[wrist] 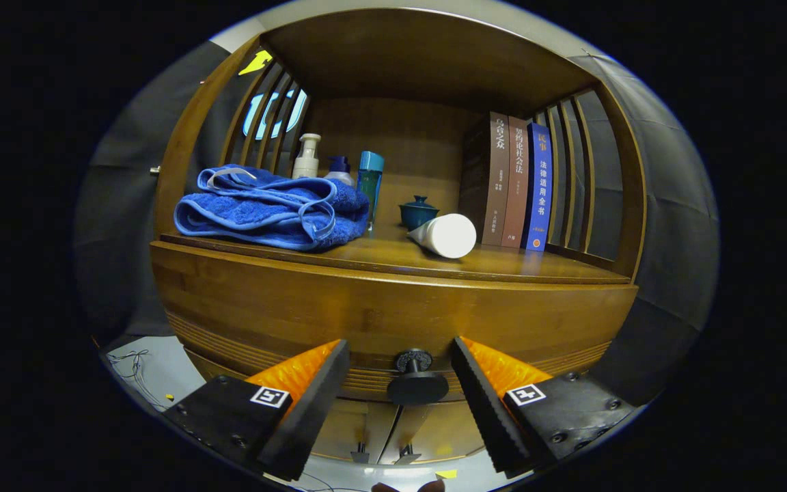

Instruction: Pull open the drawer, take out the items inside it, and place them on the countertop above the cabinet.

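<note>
A wooden cabinet's drawer front (380, 314) faces me, closed, with a round black knob (416, 377) at its lower middle. My gripper (400, 372) is open, its orange and black fingers (311, 389) standing on either side of the knob without touching it. Above the drawer lies the countertop (537, 263), a wooden shelf under a roofed hutch. Whatever the drawer holds is hidden.
On the countertop lie a folded blue towel (270, 208), a pump bottle (307, 157), a teal bottle (370, 181), a small blue lidded cup (419, 210), a white tube (447, 236) on its side and three upright books (520, 184). Slatted sides wall the shelf. Cabinet doors (393, 427) show below.
</note>
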{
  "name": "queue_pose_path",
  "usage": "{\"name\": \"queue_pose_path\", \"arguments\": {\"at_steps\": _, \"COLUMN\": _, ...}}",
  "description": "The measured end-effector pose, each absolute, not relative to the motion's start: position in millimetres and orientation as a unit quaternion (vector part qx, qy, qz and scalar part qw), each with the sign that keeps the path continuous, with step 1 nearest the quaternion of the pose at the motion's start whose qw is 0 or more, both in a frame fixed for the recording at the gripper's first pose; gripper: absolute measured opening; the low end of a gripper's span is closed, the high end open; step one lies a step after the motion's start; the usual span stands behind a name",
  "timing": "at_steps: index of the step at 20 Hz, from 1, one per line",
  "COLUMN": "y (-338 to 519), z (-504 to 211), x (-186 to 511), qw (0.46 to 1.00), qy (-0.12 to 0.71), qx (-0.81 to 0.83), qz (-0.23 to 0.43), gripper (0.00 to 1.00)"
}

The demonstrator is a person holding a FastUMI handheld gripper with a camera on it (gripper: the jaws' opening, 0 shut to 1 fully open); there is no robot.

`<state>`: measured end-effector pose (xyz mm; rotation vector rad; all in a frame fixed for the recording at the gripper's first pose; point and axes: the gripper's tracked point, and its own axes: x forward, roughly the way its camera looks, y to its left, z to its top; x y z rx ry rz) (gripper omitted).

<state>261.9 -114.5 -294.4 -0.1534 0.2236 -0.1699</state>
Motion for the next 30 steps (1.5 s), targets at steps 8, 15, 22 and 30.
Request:
{"name": "queue_pose_path", "arguments": {"at_steps": 8, "y": -111.7, "z": -268.7, "x": 258.6, "qw": 0.989, "qy": 0.100, "qx": -0.084, "qz": -0.073, "gripper": 1.00}}
{"name": "queue_pose_path", "arguments": {"at_steps": 15, "y": -87.7, "z": -175.9, "x": 225.8, "qw": 0.993, "qy": 0.063, "qx": -0.082, "qz": -0.061, "gripper": 0.99}}
{"name": "queue_pose_path", "arguments": {"at_steps": 22, "y": -73.0, "z": -107.6, "x": 198.6, "qw": 0.994, "qy": 0.044, "qx": -0.083, "qz": -0.056, "gripper": 0.99}}
{"name": "queue_pose_path", "arguments": {"at_steps": 30, "y": -78.5, "z": -82.0, "x": 182.7, "qw": 0.993, "qy": 0.051, "qx": -0.081, "qz": -0.064, "gripper": 0.99}}
